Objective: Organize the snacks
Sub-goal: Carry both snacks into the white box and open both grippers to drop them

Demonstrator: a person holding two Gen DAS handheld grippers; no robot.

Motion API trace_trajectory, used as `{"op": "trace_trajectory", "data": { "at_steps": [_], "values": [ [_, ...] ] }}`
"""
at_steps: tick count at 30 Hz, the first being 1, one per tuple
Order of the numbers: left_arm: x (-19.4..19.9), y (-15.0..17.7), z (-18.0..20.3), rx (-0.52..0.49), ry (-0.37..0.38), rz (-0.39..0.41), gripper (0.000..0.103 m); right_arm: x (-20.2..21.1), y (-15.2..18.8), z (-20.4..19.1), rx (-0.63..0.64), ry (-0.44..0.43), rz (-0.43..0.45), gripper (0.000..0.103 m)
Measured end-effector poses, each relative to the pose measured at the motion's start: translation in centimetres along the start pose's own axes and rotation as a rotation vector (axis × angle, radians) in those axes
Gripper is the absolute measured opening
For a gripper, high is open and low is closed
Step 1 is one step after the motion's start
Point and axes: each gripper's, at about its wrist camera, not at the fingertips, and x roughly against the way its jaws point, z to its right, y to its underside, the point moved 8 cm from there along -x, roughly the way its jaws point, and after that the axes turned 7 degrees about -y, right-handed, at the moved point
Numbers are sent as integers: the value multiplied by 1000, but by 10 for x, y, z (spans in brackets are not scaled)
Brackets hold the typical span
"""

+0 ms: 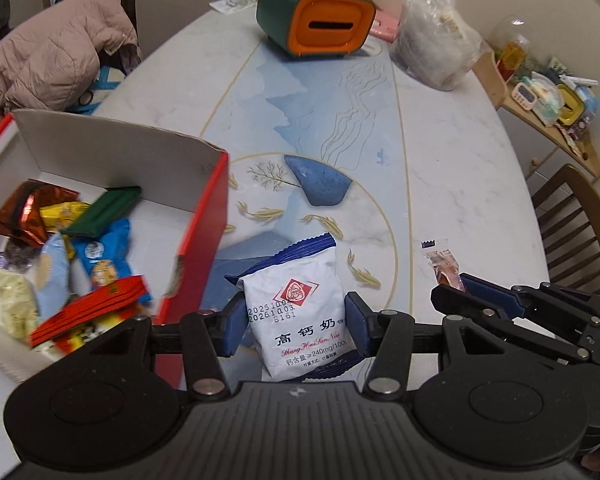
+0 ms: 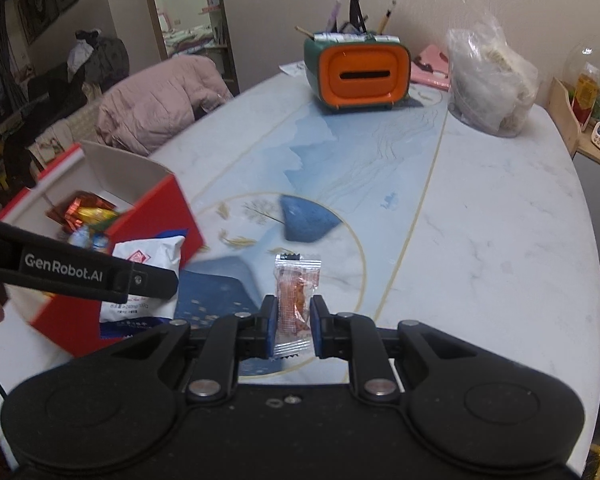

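The left tool [image 1: 296,322] is clamped on the white packet [image 1: 296,312] at mid-body, just beside the red box [image 1: 198,248] that holds other snacks [image 1: 76,248]. The right tool [image 2: 294,326] is clamped on the small sachet [image 2: 296,300], held upright above the desk [image 2: 480,240]. Both items appear light, soft and crinkly; the film is likely slippery, so grip across the filled middle, not the sealed edge. The box's near wall stands between packet and interior. The organiser [image 2: 360,74] and plastic bag [image 2: 490,88] sit well apart.

Marble table [image 1: 452,184] (patterned) — box [image 1: 204,240], organizer [image 1: 316,20]
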Motion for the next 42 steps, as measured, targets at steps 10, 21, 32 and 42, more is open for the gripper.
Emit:
{"op": "trace_trajectory", "data": {
  "at_steps": [10,21,32,42],
  "values": [
    [43,7,-52,-37,-4,38,51,27,-12,-58,-2,-18,35,16],
    [67,-2,-130,-21,-7,77,51,17,-33,-131,30,-40,60,16],
    [64,-18,-199,-42,-47,90,51,-21,-55,-186,55,-43,58,16],
    [33,-32,-244,-95,-91,53,51,-72,-67,-210,41,-30,13,16]
  ]
}}
